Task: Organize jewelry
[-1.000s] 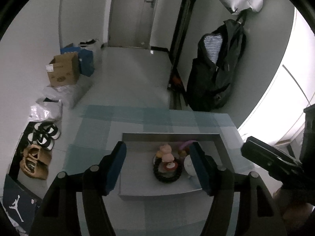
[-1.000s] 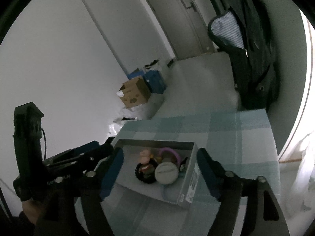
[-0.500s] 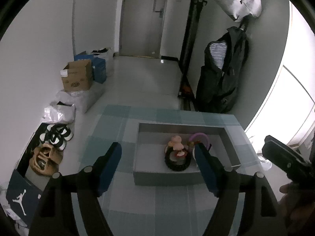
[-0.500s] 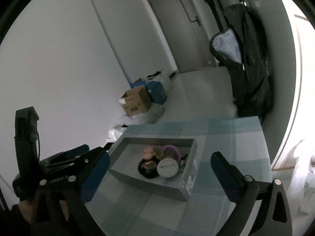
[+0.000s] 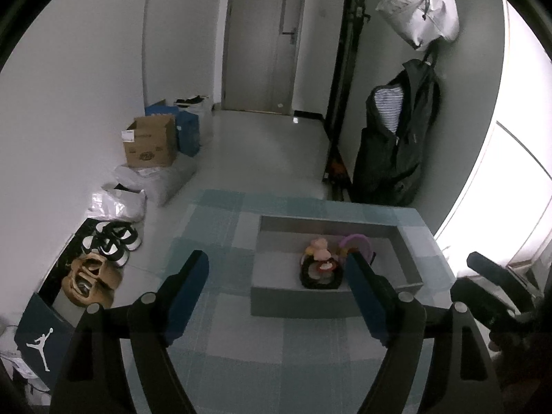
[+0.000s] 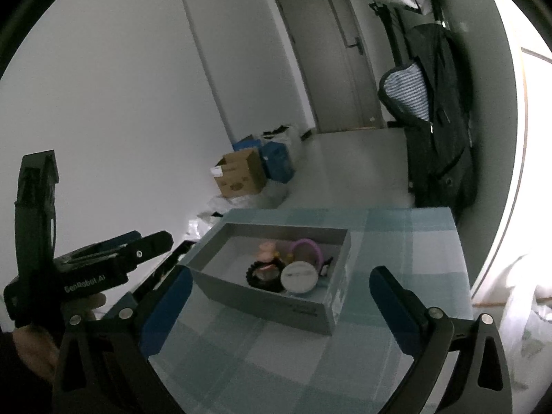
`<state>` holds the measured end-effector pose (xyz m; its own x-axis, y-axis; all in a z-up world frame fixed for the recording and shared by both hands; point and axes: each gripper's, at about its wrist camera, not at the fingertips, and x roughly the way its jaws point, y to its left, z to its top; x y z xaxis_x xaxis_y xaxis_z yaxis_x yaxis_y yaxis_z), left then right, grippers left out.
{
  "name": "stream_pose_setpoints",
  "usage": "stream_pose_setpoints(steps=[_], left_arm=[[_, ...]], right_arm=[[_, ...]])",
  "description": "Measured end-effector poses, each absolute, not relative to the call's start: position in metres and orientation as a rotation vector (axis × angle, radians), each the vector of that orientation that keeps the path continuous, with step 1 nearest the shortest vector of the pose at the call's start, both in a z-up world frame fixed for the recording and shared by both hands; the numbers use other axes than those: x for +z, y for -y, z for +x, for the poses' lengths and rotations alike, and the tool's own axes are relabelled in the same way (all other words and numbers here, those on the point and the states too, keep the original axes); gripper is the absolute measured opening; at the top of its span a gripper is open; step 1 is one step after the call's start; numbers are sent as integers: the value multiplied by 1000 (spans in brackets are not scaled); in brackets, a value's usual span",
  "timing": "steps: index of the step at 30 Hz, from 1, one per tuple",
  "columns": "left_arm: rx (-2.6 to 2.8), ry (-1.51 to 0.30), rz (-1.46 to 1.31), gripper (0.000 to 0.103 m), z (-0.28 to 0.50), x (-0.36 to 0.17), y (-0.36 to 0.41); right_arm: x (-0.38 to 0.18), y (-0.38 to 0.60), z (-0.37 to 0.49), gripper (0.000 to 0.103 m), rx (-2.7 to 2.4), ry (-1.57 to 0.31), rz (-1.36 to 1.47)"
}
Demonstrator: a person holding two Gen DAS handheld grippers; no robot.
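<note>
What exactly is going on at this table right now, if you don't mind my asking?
A person holds a gripper in each hand above a checked table. Both the left gripper and right gripper are open and empty. The jewelry, a black bracelet, purple ring and round white case, sits in the grey box.

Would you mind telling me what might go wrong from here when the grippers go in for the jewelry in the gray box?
1. The black beaded bracelet, white round case and purple ring lie bunched together, so open fingers could catch a neighbour.
2. The gray box looks light; a nudge on its wall could slide it along the checked tablecloth.
3. Both grippers, left and right, face the same box and might collide.
</note>
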<state>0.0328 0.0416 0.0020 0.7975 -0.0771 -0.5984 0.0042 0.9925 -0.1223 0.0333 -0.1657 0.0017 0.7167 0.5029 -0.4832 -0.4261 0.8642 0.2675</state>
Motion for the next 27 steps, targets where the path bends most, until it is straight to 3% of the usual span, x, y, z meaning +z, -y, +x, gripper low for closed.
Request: stream_pose_setpoints(steps=[27], left_arm=[[-30, -662, -82, 78, 35, -5, -34]], right_arm=[[2, 170, 33, 103, 512, -578, 143]])
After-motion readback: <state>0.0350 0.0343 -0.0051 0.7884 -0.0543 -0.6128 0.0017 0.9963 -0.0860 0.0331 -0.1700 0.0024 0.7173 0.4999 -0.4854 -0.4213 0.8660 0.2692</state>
